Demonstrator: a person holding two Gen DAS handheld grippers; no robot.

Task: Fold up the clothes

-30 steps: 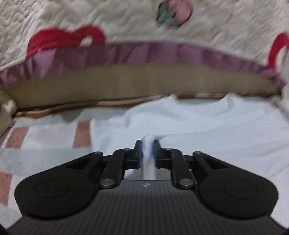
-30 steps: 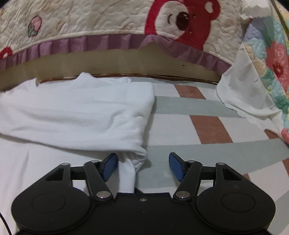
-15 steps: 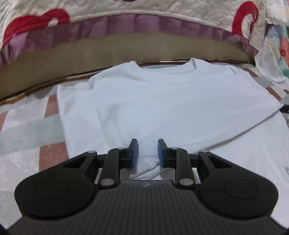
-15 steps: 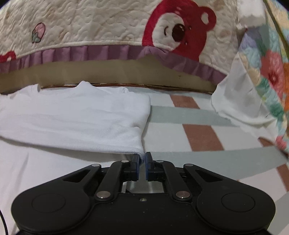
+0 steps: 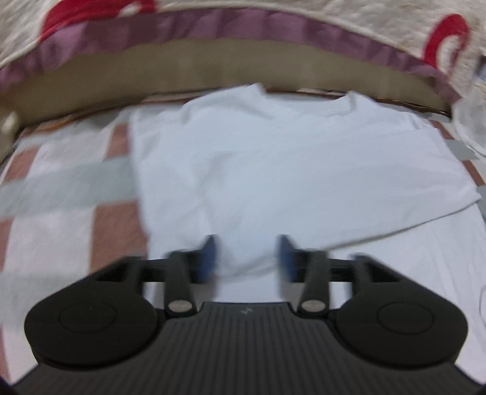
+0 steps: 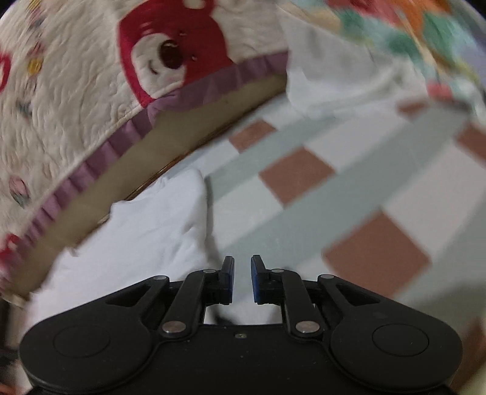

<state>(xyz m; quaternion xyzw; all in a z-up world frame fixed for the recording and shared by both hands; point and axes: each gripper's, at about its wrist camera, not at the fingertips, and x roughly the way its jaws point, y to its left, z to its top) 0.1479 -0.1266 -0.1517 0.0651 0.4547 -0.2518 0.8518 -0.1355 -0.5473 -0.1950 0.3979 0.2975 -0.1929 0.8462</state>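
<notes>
A white T-shirt lies flat on the checked bedsheet, its neckline toward the headboard and both sides folded inward. My left gripper hovers over the shirt's near fold; its jaws are opening and the blue pads stand apart from the cloth. In the right wrist view the shirt's right edge sits at lower left. My right gripper is rolled to one side beside that edge, jaws opening with a narrow gap and nothing between them.
A quilted cover with a red bear and purple trim drapes over the tan headboard behind the shirt. A floral quilt with white lining is piled at the right.
The left gripper let go of the pinched shirt fold and opened wide. The right gripper closed, rolled and swung right off the shirt's edge, then parted slightly.
</notes>
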